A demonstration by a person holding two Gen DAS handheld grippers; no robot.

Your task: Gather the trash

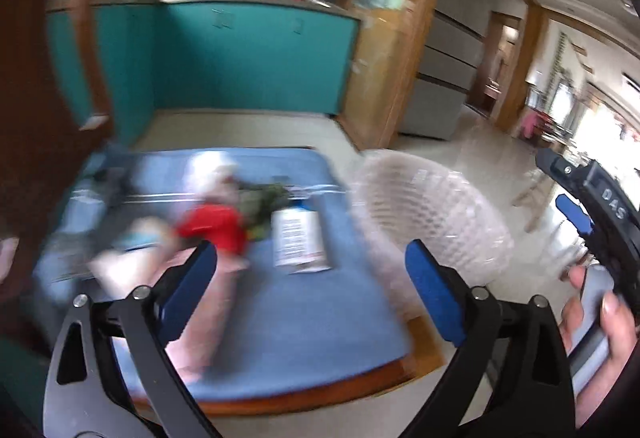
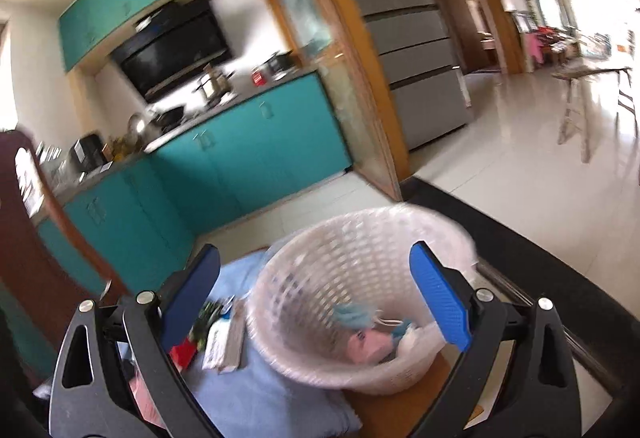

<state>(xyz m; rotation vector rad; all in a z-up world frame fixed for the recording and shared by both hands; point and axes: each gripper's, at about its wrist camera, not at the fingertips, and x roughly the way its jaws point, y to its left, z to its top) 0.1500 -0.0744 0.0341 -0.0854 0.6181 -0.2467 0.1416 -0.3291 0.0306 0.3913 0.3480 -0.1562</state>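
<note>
A: Left tongs (image 1: 311,274) are seen spread, nothing pinched, held above the near edge of the bench (image 1: 384,366). Right tongs (image 2: 316,298) also spread and unloaded, held over the basket (image 2: 304,266).

B: Trash location?

A: A red wrapper (image 1: 216,228), a white labelled packet (image 1: 298,238) and dark green scraps (image 1: 268,199) are left mid-bench on the blue mat (image 1: 304,322). Heavy blur; the pink items are not identified.

B: Basket contents?

A: The basket is set at the bench's right edge. A pink piece (image 2: 370,344), a teal piece (image 2: 354,316) and something white are seen inside.

B: Risks?

A: The flat packet could be slid rather than lifted. The basket, judged light, could be knocked off the edge.
</note>
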